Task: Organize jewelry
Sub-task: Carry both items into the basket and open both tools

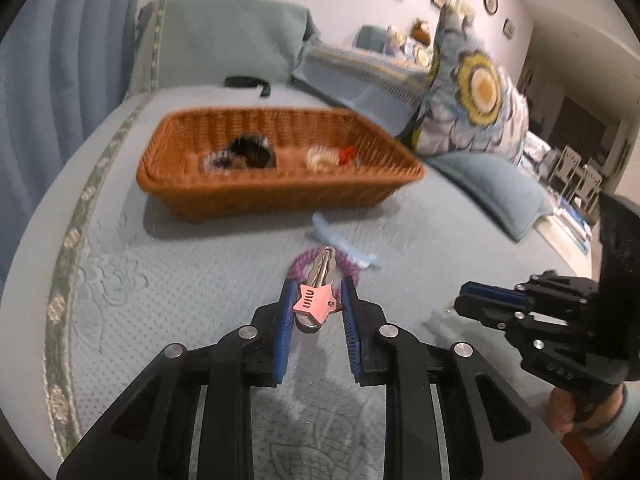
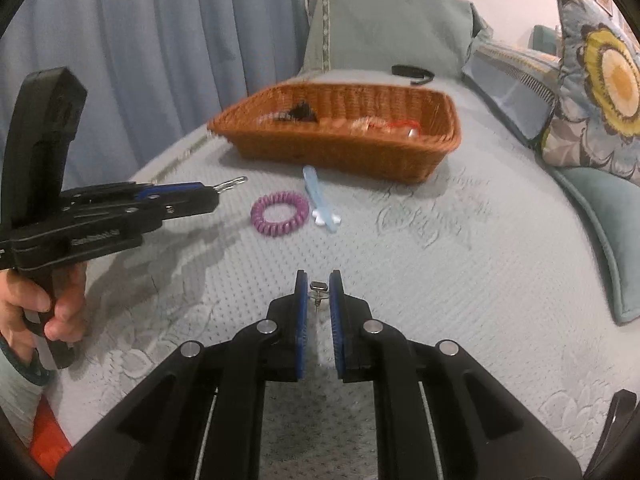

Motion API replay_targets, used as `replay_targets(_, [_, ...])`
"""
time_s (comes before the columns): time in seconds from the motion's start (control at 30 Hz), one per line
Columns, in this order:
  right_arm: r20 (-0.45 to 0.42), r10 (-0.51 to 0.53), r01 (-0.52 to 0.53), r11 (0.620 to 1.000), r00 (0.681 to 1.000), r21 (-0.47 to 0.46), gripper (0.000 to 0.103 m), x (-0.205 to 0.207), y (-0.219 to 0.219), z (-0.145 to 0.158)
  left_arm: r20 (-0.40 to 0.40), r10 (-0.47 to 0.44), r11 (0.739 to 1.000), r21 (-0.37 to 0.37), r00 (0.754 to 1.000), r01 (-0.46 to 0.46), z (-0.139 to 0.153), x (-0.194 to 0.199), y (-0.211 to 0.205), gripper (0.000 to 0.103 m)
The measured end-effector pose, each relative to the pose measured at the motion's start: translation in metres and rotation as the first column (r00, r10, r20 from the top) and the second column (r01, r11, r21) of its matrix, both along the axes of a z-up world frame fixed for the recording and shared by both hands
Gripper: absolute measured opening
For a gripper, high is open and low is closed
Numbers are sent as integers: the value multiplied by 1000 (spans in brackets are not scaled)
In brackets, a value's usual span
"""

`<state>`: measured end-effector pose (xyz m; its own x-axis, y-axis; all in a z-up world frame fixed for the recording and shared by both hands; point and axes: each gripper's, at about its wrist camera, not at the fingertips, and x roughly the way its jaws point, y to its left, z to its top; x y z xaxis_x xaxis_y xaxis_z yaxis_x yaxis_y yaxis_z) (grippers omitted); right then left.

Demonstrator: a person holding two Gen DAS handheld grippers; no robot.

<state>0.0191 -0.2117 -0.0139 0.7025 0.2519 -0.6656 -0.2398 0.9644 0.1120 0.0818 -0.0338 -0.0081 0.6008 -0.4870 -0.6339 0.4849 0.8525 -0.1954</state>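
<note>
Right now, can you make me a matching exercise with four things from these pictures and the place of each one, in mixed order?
Things:
1. pink star hair clip
2. small metal earring
3. purple coil hair tie
4. red item

Places:
A. lying on the bedspread
B. inside the wicker basket
C. between the left gripper fingers
D. between the right gripper fingers

Pairs: 1-C, 2-D, 3-A, 4-B

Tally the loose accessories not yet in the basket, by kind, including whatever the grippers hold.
Hair clips: 2, pink star clip in the left gripper, blue clip on the bedspread
Coil hair ties: 1, purple
Small metal pieces: 1 in the right gripper
Total: 4
</note>
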Motion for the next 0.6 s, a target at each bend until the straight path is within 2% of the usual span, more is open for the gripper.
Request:
replay_targets(0.3, [88, -30, 27, 999, 996, 42, 9, 18, -17, 46, 97, 27, 996, -84, 995, -19, 42, 2, 0, 21])
replay_targets(0.47, [124, -37, 26, 996, 992, 90, 9, 71, -24, 76, 133, 57, 994, -97, 989, -45, 60, 27, -3, 21])
replay_targets(0.6, [88, -34, 22, 990, 996, 137, 9, 126, -28, 84, 132, 80, 990, -126, 988, -63, 64, 61, -11, 21])
